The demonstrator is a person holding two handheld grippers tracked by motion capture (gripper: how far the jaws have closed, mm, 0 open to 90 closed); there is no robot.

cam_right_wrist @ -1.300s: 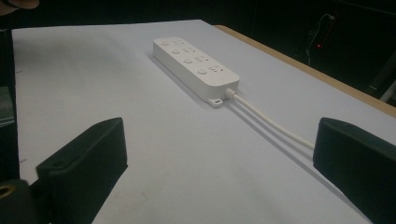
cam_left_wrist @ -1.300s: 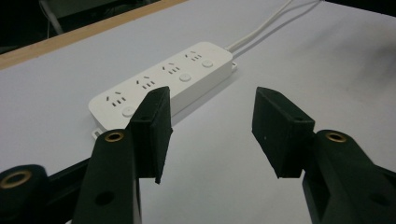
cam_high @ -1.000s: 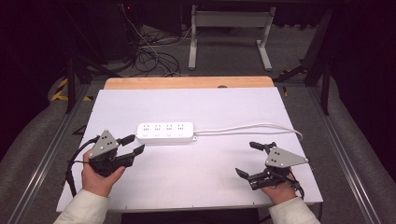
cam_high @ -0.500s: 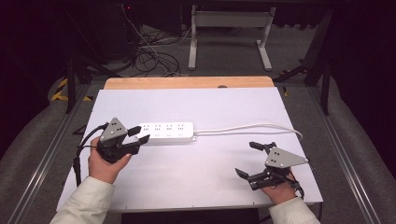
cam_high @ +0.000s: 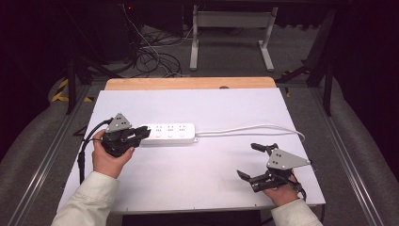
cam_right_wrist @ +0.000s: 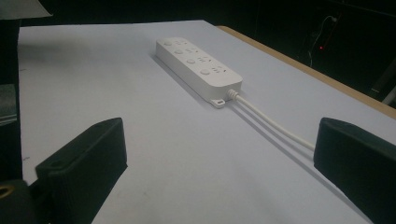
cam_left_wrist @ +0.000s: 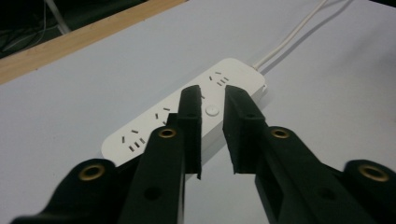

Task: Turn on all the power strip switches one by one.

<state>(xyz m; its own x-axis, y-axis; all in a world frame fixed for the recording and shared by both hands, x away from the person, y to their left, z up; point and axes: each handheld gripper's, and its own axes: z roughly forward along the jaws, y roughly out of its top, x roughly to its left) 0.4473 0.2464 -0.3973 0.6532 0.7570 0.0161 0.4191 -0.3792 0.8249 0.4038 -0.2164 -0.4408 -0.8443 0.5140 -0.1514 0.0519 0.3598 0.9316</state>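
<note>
Left gripper [cam_high: 139,133] has moved from the desk's [cam_high: 197,183] left edge to the strip [cam_high: 171,133], jaws just closed, empty; right gripper [cam_high: 256,162] open. No readable writing.

Cream sleeves [cam_high: 87,200]; black left gripper [cam_high: 141,133] and right gripper [cam_high: 251,162], grey triangular plates, brass-ringed screw holes.

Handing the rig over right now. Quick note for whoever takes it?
Left claw: jaws just closed, nothing between them, tips over the power strip's left end; contact unclear.
Right claw: open, at the table's right front, apart from the strip.
Strip lies flat mid-table, sockets empty, cable running right.
Done: approach only.
Left: probably press its button or grip it.
</note>
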